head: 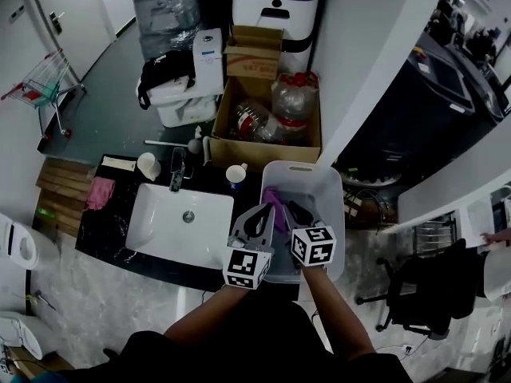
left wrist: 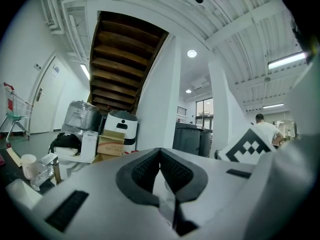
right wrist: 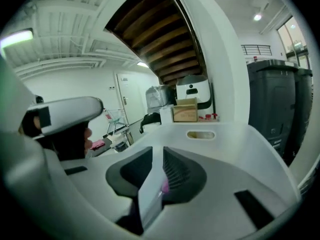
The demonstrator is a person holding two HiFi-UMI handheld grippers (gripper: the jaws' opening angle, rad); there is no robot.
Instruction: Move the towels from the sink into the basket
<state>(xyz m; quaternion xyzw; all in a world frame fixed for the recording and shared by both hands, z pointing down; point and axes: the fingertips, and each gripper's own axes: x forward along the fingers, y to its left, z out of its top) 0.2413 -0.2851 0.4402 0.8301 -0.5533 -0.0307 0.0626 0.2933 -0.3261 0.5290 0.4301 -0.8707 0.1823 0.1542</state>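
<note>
The white basket (head: 329, 183) stands right of the sink (head: 156, 223) and holds a purple towel (head: 274, 200). The sink basin shows only its drain. A pink cloth (head: 100, 191) lies on the dark counter left of the sink. Both grippers hang side by side over the basket's near-left part. My left gripper (head: 257, 216) (left wrist: 160, 153) has its pads meeting, with nothing between them. My right gripper (head: 297, 211) (right wrist: 161, 156) has a narrow gap between its pads and holds nothing. Through that gap I see the basket's wall (right wrist: 225, 134) and a pink sliver of towel (right wrist: 164, 186).
A faucet (head: 177, 170) and a cup (head: 235, 174) stand behind the sink. A cardboard box of bottles (head: 271, 122) sits beyond the basket. A shopping cart (head: 44, 82) is at far left, an office chair (head: 415, 290) at right and a toilet (head: 20, 246) at near left.
</note>
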